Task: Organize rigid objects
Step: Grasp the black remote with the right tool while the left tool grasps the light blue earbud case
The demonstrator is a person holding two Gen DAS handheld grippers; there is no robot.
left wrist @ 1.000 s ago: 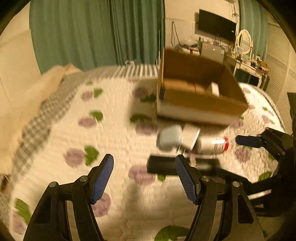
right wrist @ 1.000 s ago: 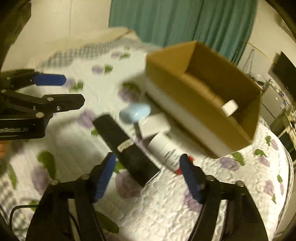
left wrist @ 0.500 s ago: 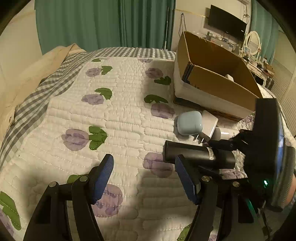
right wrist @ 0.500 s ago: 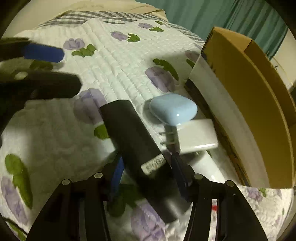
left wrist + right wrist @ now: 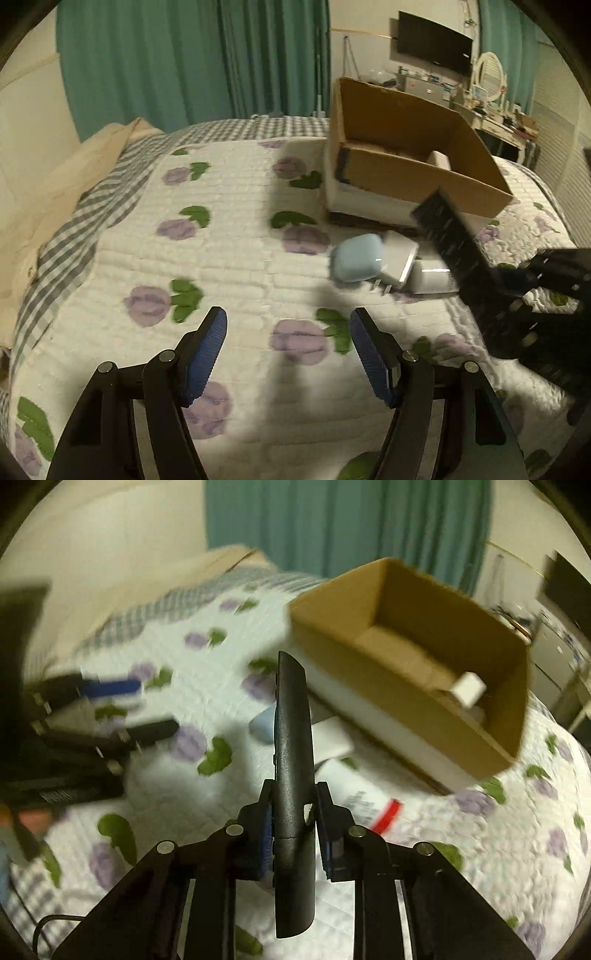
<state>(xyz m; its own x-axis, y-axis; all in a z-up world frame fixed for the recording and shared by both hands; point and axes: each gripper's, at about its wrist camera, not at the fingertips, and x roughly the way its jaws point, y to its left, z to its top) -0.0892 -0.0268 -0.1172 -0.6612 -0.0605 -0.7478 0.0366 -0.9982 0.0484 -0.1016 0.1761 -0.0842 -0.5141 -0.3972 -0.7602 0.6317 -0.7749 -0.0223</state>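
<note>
My right gripper [image 5: 293, 821] is shut on a long black remote control [image 5: 291, 738] and holds it lifted above the quilt, its far end pointing toward the cardboard box [image 5: 480, 716]. The remote [image 5: 454, 243] and right gripper [image 5: 517, 280] also show at the right of the left wrist view. My left gripper [image 5: 288, 354] is open and empty above the quilt. On the bed lie a light blue case [image 5: 354, 258], a white charger plug [image 5: 399, 260] and a white bottle with a red cap [image 5: 354, 797]. A small white cube [image 5: 467, 688] lies inside the box.
The bed has a white quilt [image 5: 221, 266] with purple flowers and a grey checked edge. Green curtains [image 5: 184, 59] hang behind. A desk with clutter, a mirror and a TV [image 5: 436, 48] stand at the back right.
My right gripper has closed on the black remote and lifted it off the quilt, raising its far end toward the box. The left gripper has pulled back a little.
</note>
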